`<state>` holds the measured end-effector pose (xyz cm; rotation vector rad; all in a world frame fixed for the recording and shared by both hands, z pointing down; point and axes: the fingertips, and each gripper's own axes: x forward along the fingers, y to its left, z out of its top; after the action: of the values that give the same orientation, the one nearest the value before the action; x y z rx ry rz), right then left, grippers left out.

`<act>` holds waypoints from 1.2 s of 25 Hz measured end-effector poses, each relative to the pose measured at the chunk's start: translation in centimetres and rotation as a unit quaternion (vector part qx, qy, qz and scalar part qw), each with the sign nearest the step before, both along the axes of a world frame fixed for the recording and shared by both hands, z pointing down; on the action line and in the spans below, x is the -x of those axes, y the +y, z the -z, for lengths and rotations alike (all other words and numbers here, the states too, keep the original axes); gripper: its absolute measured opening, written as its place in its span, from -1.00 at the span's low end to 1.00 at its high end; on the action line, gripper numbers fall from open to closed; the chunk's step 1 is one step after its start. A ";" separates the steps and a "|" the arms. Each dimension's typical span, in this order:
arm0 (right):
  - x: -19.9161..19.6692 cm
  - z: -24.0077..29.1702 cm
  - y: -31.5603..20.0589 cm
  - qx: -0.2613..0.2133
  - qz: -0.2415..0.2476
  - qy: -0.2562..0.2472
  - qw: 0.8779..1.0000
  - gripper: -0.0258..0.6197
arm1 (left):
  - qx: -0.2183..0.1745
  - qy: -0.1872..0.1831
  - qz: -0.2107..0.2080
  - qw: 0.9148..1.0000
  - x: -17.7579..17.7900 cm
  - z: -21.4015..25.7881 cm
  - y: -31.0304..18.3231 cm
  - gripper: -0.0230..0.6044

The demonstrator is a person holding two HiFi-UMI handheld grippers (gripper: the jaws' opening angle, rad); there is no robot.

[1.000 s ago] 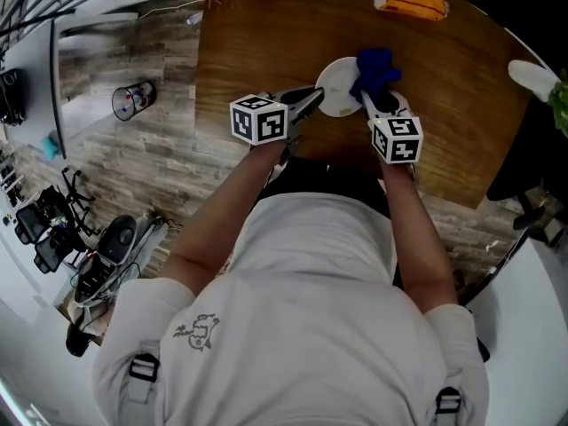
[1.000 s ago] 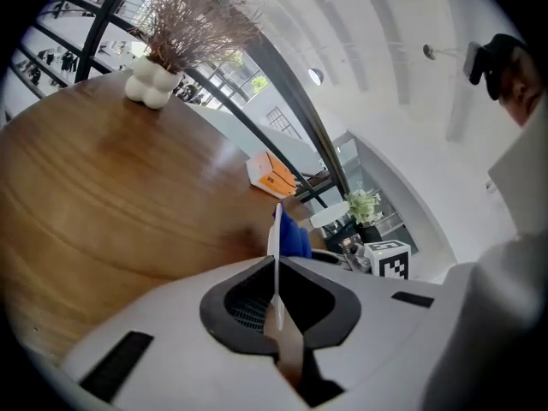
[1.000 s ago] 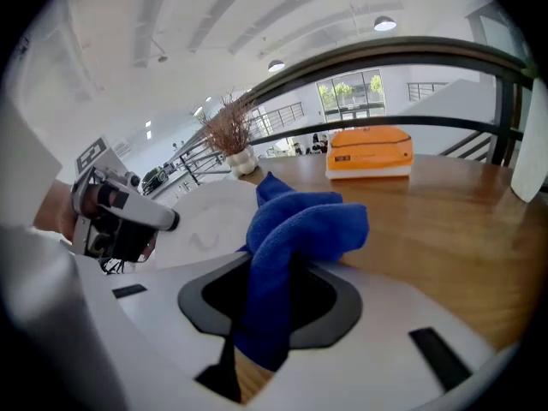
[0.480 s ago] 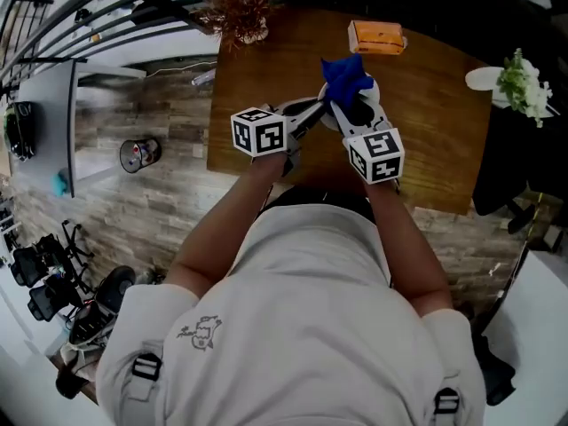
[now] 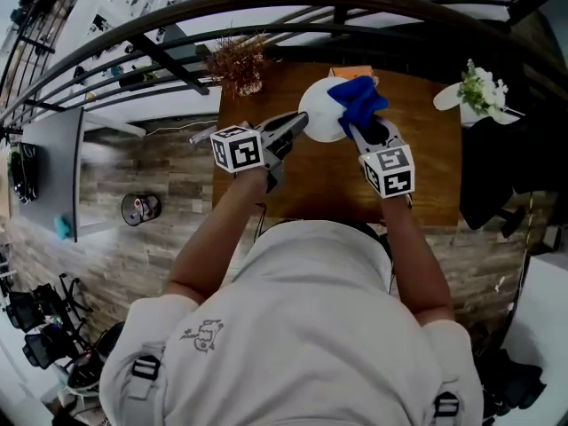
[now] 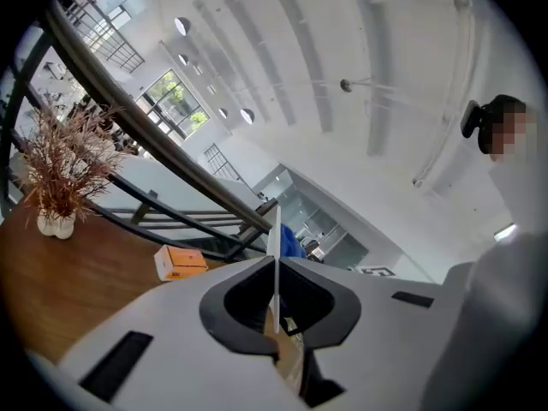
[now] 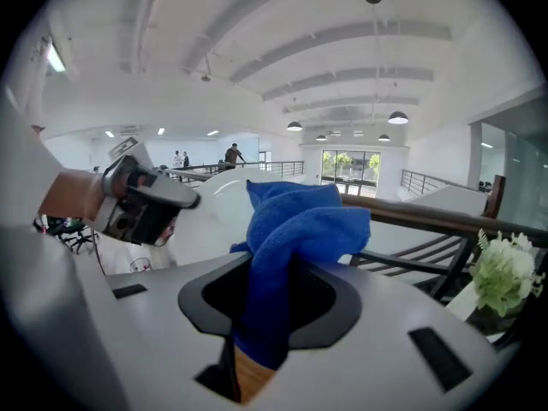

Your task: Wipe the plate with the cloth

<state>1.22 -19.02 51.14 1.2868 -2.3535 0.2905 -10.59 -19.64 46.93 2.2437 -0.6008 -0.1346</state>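
Observation:
My left gripper is shut on the rim of the white plate, which is held up off the wooden table. In the left gripper view the plate shows edge-on as a thin white line between the jaws of the left gripper. My right gripper is shut on the bunched blue cloth, which lies against the plate's right side. In the right gripper view the cloth sticks up from the right gripper, with the plate just behind it.
An orange box lies at the table's far edge. A vase of dried twigs stands at the far left corner, and white flowers at the far right. A dark railing runs behind the table.
Both grippers have risen well above the table together, carrying the plate and the cloth. The cloth has stayed against the plate.

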 end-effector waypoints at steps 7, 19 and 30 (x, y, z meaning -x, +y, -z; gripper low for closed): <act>1.9 7.1 -2.6 -0.065 0.013 0.005 0.998 -0.58 | -0.012 0.008 -0.033 0.999 -2.4 2.0 1.5 -0.85; 5.5 3.6 1.6 -0.029 0.090 0.031 0.995 -0.58 | -0.001 0.053 0.026 0.998 1.7 3.2 -0.6 -0.86; 2.9 7.0 -3.5 -0.064 0.055 0.070 0.994 -0.58 | 0.033 0.070 -0.006 0.997 1.0 1.9 1.4 -0.85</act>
<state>-1.72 -22.49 44.13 1.1884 -2.3426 0.0140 -11.63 -18.20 45.06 2.1524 -0.5094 -0.2588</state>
